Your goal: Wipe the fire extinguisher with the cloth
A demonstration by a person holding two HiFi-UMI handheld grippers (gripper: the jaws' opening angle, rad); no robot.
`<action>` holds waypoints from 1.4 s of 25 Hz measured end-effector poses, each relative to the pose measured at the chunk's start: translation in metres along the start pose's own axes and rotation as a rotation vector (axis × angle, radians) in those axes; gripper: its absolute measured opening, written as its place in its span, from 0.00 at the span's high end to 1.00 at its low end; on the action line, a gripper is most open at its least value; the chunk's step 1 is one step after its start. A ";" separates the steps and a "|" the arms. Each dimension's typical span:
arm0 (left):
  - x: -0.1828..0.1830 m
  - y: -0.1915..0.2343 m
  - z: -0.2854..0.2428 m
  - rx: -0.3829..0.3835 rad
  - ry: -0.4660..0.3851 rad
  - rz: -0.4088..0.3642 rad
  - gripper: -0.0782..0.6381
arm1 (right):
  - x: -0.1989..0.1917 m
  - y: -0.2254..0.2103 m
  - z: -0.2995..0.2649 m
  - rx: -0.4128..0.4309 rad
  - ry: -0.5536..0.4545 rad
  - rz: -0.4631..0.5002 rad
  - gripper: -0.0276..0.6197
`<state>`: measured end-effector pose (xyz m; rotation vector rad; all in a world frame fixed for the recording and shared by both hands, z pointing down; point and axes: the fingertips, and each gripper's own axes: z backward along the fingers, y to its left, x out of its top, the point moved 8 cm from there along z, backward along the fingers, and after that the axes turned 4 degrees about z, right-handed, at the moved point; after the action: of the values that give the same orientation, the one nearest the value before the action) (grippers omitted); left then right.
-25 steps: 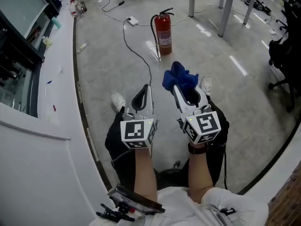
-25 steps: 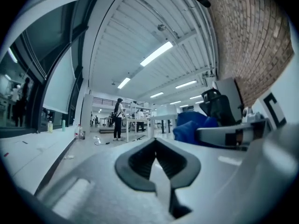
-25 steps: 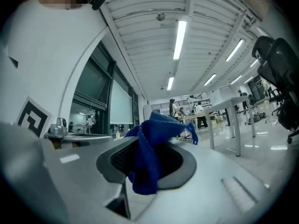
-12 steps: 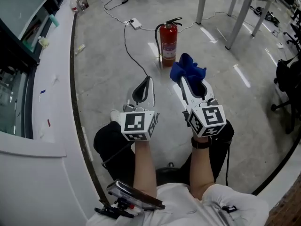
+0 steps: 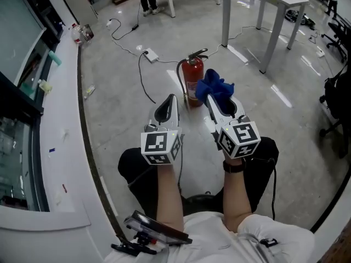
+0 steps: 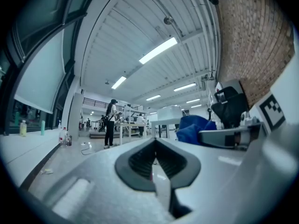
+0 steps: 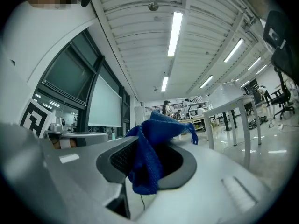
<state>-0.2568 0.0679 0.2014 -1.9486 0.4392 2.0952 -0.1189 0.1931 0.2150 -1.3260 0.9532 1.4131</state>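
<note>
Cloth (image 5: 215,86) is bunching out of my right claw (image 5: 213,99), a deep blue, nubbly knit, crumpled into soft folds. The two dark ribbed pads (image 7: 119,158) are pressing together on it. In the right gripper view one loose corner is drooping over the lower edge of the claw while another flap is sticking up and forward.

My left claw (image 5: 172,99) is carrying nothing. Its smooth white jaws are meeting at their tips, and the dark grooved pads (image 6: 140,160) are bowing round a leaf-shaped hollow behind them. I am holding both claws side by side, pointing away from my body.

The fire extinguisher (image 5: 193,83) is standing upright on the floor (image 5: 126,119) ahead of me, a glossy red cylinder with a black lever head and a thin black hose curving down its left side. In the head view the cloth is overlapping its right flank; whether they are touching I cannot tell.

The floor is showing as smooth grey concrete, shining with reflections of the ceiling lights. A thin dark cable (image 5: 140,80) is snaking across it from a white power strip (image 5: 149,54) beyond the extinguisher. The straight white legs of a table (image 5: 225,15) are rising farther off to the right.
</note>
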 end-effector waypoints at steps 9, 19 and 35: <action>0.013 0.050 -0.091 -0.044 -0.045 -0.024 0.89 | 0.014 -0.037 -0.086 -0.043 0.003 0.165 0.78; -0.039 0.126 -0.176 -0.007 0.059 0.076 0.89 | -0.106 -0.083 -0.212 -0.068 0.356 0.211 0.78; -0.132 0.186 -0.185 0.069 0.186 0.129 0.89 | -0.359 -0.052 -0.290 0.028 0.836 0.547 0.79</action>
<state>-0.1464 -0.1712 0.3314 -2.1351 0.6823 1.9501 -0.0047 -0.1163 0.5420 -1.7548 1.9950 1.1956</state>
